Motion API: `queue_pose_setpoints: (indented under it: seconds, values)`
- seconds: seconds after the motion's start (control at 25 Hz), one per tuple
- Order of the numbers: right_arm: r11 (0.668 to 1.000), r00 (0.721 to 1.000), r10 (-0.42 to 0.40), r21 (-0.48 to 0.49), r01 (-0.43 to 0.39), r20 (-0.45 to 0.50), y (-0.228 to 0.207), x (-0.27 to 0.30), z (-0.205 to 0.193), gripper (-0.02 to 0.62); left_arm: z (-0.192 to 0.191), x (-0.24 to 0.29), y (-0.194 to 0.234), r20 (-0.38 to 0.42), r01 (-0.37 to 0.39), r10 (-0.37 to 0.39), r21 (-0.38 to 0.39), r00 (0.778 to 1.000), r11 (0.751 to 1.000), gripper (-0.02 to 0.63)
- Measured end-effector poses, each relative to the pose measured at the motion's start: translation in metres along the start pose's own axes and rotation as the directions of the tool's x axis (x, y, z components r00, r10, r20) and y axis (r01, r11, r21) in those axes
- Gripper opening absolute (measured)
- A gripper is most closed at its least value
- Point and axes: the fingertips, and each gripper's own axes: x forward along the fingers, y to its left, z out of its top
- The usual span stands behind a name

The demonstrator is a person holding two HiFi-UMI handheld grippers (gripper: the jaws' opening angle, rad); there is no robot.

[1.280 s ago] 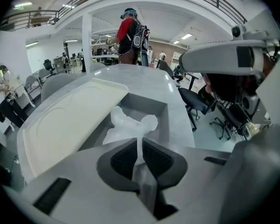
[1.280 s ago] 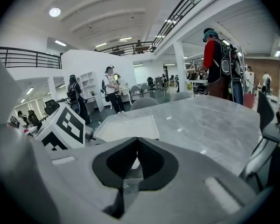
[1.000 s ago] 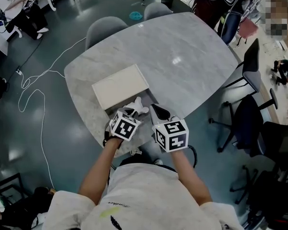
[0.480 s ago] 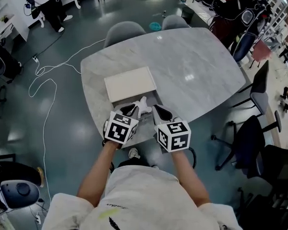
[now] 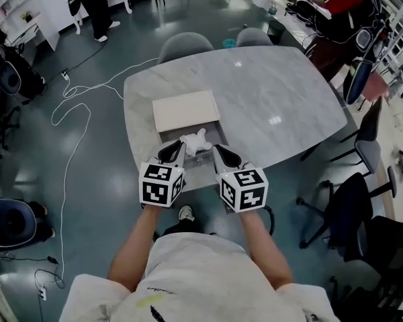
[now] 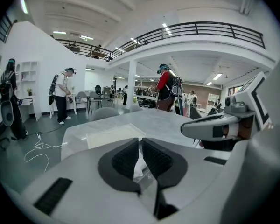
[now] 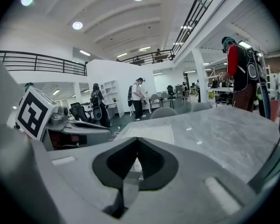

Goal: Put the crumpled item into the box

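Note:
The crumpled white item (image 5: 196, 141) sits in the open grey box (image 5: 197, 167) at the near edge of the marble table (image 5: 275, 92). The box's white lid (image 5: 185, 110) lies just beyond it. My left gripper (image 5: 177, 149) is at the item's left side. In the left gripper view its jaws stand nearly closed with the white item (image 6: 138, 165) pinched between the pads. My right gripper (image 5: 219, 154) hovers at the box's right side, about level with the left one. Its jaws meet at the tips with nothing between them.
Two grey chairs (image 5: 185, 45) (image 5: 254, 37) stand at the table's far side. Black office chairs (image 5: 359, 193) are on the right. A white cable (image 5: 72, 113) trails over the floor on the left. People stand far off at the back.
The left gripper drew back toward me with the crumpled item, which went from sticking up past the jaws to lying in the open box. The right gripper hardly moved.

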Motion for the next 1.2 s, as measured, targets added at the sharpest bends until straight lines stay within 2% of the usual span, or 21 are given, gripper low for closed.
queue_pose_setpoints:
  seconds: [0.4, 1.2]
  values:
    - [0.999, 0.999, 0.042, -0.022, -0.042, 0.009, 0.018, -0.022, -0.012, 0.005, -0.011, -0.031, -0.006, 0.054, -0.075, 0.077, -0.037, 0.996, 0.997, 0.017]
    - [0.999, 0.999, 0.049, -0.024, -0.048, 0.022, 0.010, -0.029, -0.010, 0.005, -0.012, -0.020, -0.019, 0.030, -0.063, 0.063, -0.029, 0.998, 0.998, 0.017]
